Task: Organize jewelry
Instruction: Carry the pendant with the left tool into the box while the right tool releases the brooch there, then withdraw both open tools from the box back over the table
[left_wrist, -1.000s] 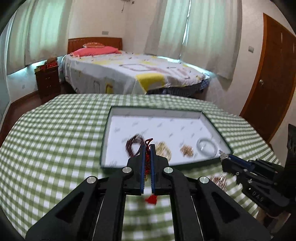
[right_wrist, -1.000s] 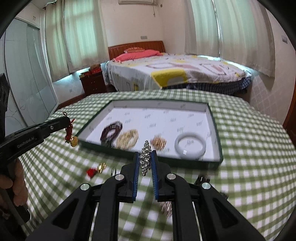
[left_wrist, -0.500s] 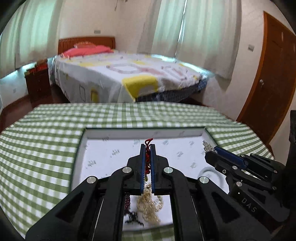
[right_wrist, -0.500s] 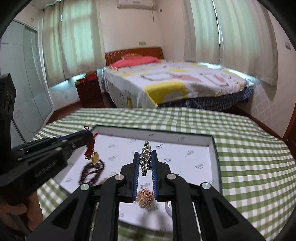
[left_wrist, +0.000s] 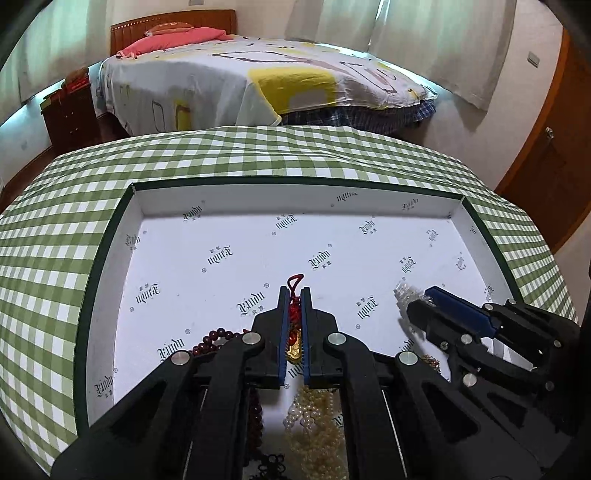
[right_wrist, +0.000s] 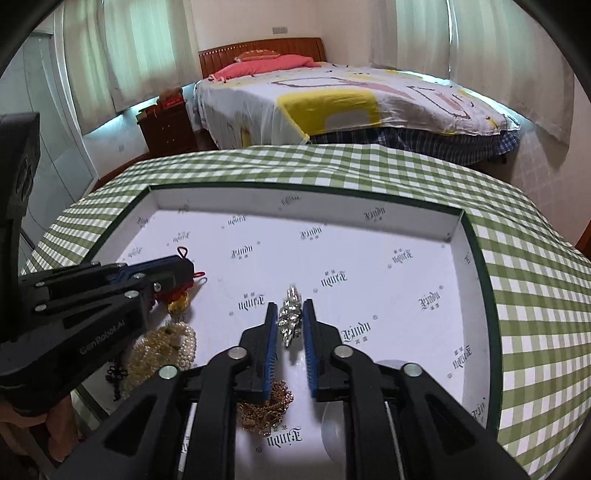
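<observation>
A white tray (left_wrist: 295, 181) with a dark green rim lies on the green checked cloth. My left gripper (left_wrist: 294, 291) is low over its near middle, shut on a red-corded charm (left_wrist: 294, 312) with a gold piece. In the right wrist view the same gripper (right_wrist: 186, 267) carries the charm (right_wrist: 179, 301) just above the tray (right_wrist: 295, 188) floor. My right gripper (right_wrist: 290, 306) is opening. A silver crystal bracelet (right_wrist: 291, 319) hangs blurred between the pads, which stand slightly apart from it. Seen from the left wrist, the right gripper (left_wrist: 417, 306) shows the bracelet (left_wrist: 406, 295) at its tip.
Inside the tray's near edge lie a dark red bead bracelet (left_wrist: 218, 338), a pearl strand (right_wrist: 166, 347), a gold chain (right_wrist: 266, 410) and a white bangle (right_wrist: 343, 417), partly hidden. Behind the table are a bed (right_wrist: 332, 99) and a nightstand (right_wrist: 166, 122). A wooden door (left_wrist: 546, 155) stands right.
Both grippers have moved forward and down from the cloth to low over the tray floor. The right jaws, shut on the silver bracelet before, have parted around it.
</observation>
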